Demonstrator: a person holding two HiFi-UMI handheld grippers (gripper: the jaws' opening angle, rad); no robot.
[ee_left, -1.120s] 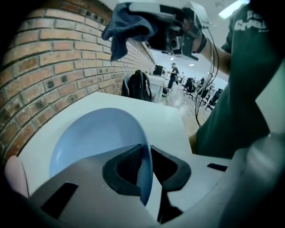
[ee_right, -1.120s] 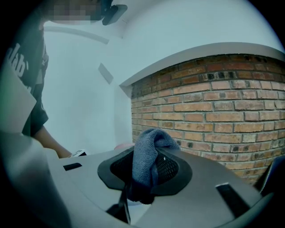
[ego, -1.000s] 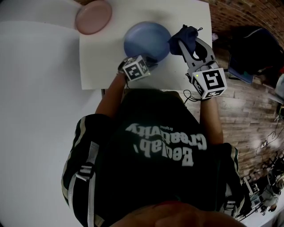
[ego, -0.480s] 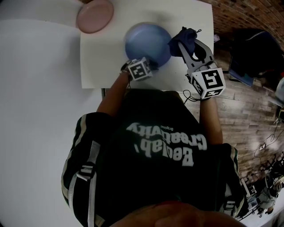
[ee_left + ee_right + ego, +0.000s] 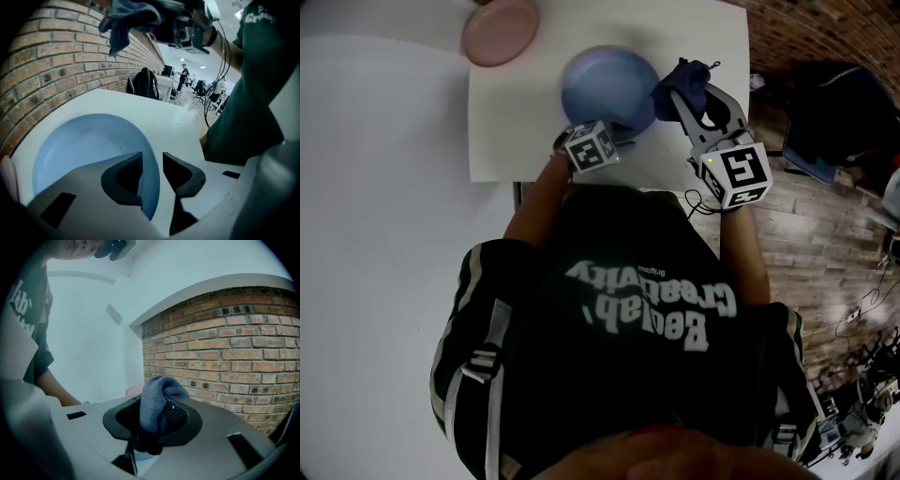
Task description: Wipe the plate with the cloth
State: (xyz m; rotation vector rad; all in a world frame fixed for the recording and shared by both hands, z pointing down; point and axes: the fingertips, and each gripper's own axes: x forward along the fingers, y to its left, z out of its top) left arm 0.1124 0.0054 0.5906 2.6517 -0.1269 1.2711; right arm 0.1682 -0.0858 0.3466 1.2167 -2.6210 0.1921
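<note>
**Cloth held clear as the grip on the blue plate loosens**

A person leans over a white worktop (image 5: pixel 516 122) with a gripper in each hand, a dark printed shirt filling most of the head view. The left gripper (image 5: pixel 152 161) points steeply down at the near rim of the blue plate (image 5: pixel 607 82). The plate sits on the worktop close to its front edge. The left gripper's fingers (image 5: pixel 124 180) have just been opening. The rim of the plate stands in the gap between them, with space showing on the right side, and the pads do not press it. From above those fingers cannot be seen. The marker cube (image 5: pixel 589 147) covers them, and the plate itself is smeared, so whether it lies flat or tilted cannot be told.

The right gripper (image 5: pixel 682 92) hovers just beside the plate's right edge, near level. Its fingers (image 5: pixel 180 418) are clamped on a bunched dark blue cloth (image 5: pixel 154 390). One fold stands up above the pads and a tail hangs below, and the cloth is apart from the plate's surface.

A pink plate (image 5: pixel 499 33) lies at the far left of the worktop, cut off by the top of the frame. In the right gripper view only a sliver of it shows behind the cloth. A brick wall (image 5: pixel 225 357) fills that view's right side, and a wooden floor (image 5: pixel 806 225) runs beyond the worktop.
</note>
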